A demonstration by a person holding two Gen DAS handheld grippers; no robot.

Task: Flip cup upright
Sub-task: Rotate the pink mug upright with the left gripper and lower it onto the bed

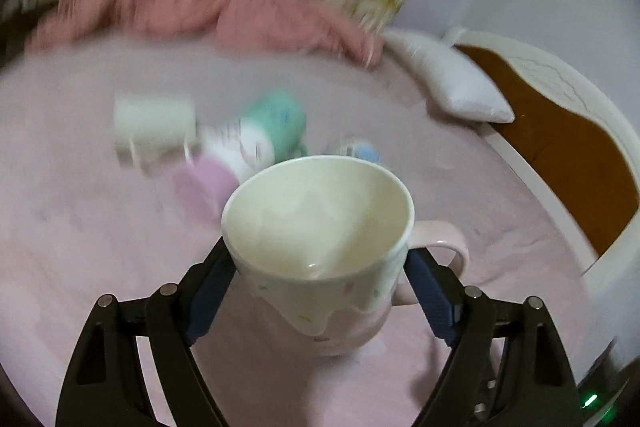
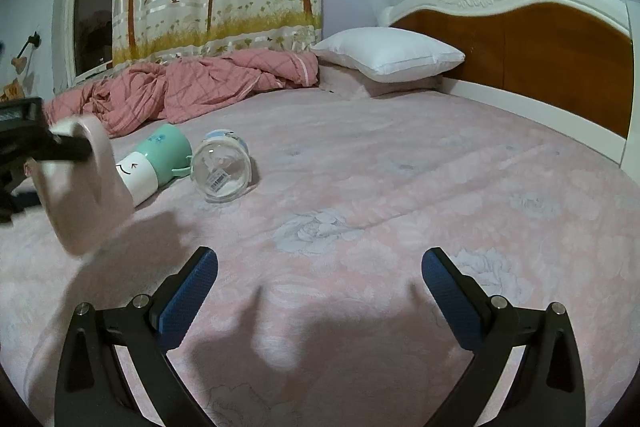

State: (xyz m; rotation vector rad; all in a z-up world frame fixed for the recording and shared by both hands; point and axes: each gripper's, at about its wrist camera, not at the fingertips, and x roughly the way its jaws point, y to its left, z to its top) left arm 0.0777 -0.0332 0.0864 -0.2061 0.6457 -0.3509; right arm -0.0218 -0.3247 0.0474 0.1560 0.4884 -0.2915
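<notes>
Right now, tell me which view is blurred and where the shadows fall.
Left wrist view: background cups and curtain smear with motion blur, while the held mug in the left tool stays sharp. Right wrist view: mostly sharp; dark shadows lie on the bedsheet between the open right tool fingers.

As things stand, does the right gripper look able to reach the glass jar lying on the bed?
Probably yes. The right gripper is open and empty, and only bare bedsheet lies between it and the glass jar.

Cup (image 1: 320, 267) pink, cream drip glaze, pastel specks; bedsheet (image 2: 380, 187) pink floral; mug (image 2: 160, 155) green-white; fingers (image 2: 448, 291) blue-padded
</notes>
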